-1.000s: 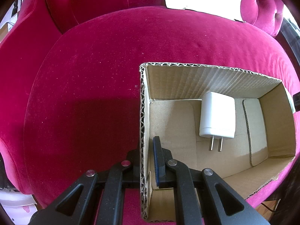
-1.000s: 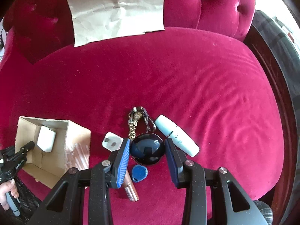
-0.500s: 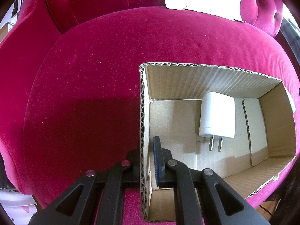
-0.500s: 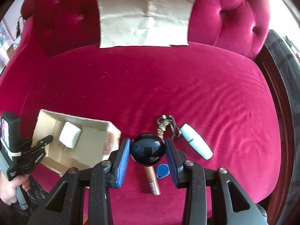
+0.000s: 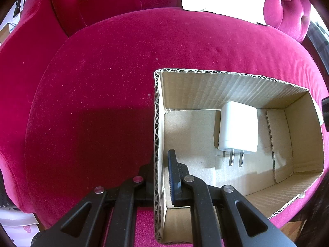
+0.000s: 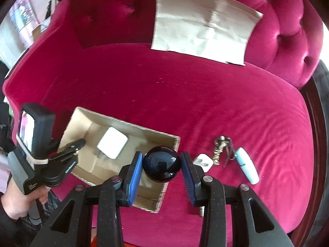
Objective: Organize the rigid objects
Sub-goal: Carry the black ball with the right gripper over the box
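My right gripper (image 6: 161,164) clamps a glossy black ball (image 6: 162,164) across its widest part, above the cardboard box's (image 5: 226,86) corner. It looks hard, smooth and slippery. My left gripper (image 5: 162,170) is clenched on the box wall.
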### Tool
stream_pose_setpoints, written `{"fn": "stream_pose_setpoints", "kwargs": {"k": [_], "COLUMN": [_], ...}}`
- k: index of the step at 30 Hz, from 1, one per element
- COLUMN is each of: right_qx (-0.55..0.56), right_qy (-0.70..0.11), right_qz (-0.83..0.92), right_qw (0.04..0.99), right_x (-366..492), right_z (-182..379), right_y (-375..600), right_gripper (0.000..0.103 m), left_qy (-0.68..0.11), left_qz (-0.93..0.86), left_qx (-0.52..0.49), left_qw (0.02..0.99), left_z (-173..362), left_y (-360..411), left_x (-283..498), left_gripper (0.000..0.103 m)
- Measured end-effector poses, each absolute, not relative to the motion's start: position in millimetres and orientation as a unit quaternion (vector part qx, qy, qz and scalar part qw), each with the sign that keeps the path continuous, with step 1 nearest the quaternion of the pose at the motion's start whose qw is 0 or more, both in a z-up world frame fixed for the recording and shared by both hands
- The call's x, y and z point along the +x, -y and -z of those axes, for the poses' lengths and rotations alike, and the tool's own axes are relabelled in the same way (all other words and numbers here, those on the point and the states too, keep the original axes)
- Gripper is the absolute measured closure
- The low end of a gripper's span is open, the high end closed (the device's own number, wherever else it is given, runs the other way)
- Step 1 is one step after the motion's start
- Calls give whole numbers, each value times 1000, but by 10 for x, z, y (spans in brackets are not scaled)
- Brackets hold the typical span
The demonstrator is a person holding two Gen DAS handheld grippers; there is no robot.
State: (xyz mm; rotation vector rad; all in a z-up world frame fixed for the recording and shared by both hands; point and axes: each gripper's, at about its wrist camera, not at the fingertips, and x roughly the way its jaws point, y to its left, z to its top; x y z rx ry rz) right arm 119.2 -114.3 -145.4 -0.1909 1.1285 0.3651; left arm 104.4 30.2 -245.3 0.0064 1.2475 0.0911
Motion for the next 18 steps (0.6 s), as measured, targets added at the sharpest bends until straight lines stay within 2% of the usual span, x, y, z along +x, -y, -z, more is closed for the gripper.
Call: {"fn": "stream_pose_setpoints", "kwargs": {"k": [18], "right_qx": [-124], "right_qy": [-540], "right_qz": [-213], "right_qw": [805], "right_x": [1076], "right_z": [1768], "right_y": [571], "right_gripper": [63], "left_qy": [-583], "left_qz": [-44], "left_qx": [-1], "left_qw": [811], "left_z": [2482], "left_y": [-324], "left_x": [1011], "left_gripper": [94]}}
